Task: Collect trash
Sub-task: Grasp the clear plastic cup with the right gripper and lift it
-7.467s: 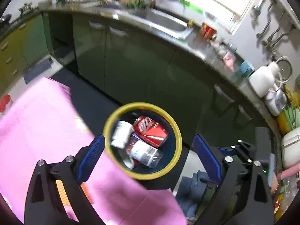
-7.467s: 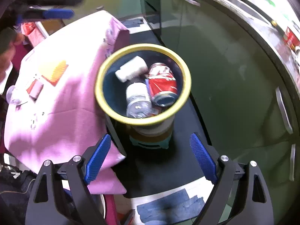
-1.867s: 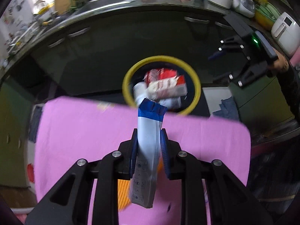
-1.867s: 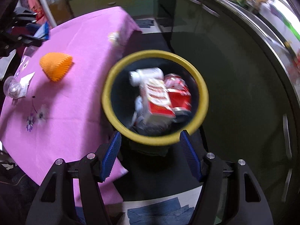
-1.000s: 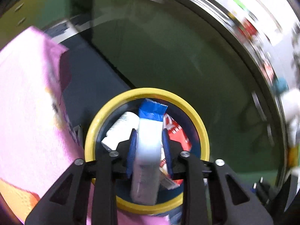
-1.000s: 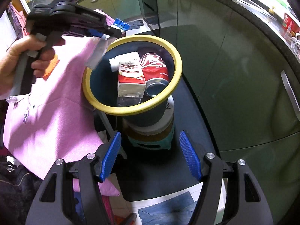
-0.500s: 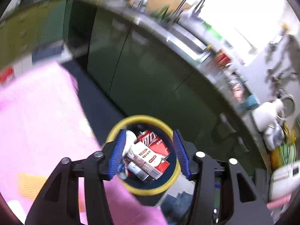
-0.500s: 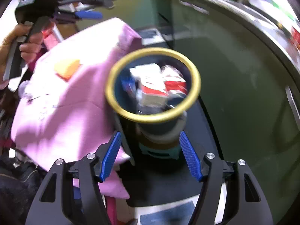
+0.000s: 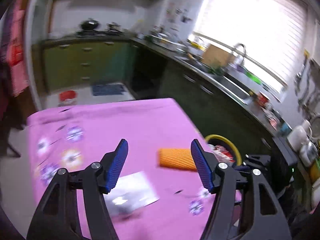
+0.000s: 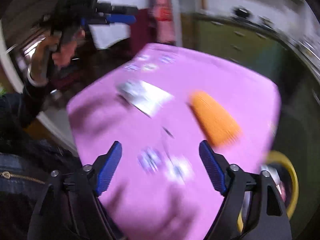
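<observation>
My left gripper (image 9: 159, 165) has just been opening & now gapes w/ nothing btwn its blue pads, over the pink flower-print tablecloth (image 9: 120, 124). My right gripper (image 10: 160, 169) has also just been widening, empty too. On the cloth: a flat silvery foil wrapper (image 9: 133, 195), blurred, & an orange ribbed cone-shaped thing (image 9: 176, 159) near the edge. The yellow-rimmed dark bin (image 9: 236, 150) sits just past the table edge, w/ red-and-white trash inside.
</observation>
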Demonstrator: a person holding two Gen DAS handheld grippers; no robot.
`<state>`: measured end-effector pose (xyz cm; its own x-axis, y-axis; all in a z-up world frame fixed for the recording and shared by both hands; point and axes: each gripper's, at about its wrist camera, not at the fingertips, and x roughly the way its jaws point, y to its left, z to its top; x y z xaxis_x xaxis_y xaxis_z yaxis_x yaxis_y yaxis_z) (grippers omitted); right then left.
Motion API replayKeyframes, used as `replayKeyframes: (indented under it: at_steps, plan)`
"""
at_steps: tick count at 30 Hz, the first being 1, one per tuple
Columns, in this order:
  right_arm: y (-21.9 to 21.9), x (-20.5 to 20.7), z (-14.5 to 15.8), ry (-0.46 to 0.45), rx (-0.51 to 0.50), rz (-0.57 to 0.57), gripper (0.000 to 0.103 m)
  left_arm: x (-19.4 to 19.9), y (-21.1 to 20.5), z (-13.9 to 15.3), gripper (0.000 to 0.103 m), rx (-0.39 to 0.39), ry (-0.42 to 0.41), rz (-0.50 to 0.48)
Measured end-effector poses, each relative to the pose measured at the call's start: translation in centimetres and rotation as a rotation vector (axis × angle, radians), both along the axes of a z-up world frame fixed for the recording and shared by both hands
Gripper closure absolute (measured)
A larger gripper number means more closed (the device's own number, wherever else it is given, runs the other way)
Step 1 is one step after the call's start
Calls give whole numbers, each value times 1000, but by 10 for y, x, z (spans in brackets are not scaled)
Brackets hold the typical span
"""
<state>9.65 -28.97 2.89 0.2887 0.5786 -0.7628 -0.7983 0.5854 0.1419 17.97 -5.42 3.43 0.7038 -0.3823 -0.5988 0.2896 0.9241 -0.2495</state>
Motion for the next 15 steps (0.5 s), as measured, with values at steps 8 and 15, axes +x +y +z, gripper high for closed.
replayKeyframes:
  at_steps: [8, 15]
  plan:
    - [125, 52, -43, 25, -2, 210, 23, -62, 78, -7, 34, 29, -81, 163]
    - [171, 72, -69, 54, -79, 300, 20, -89, 114, -18, 10, -7, -121, 241]
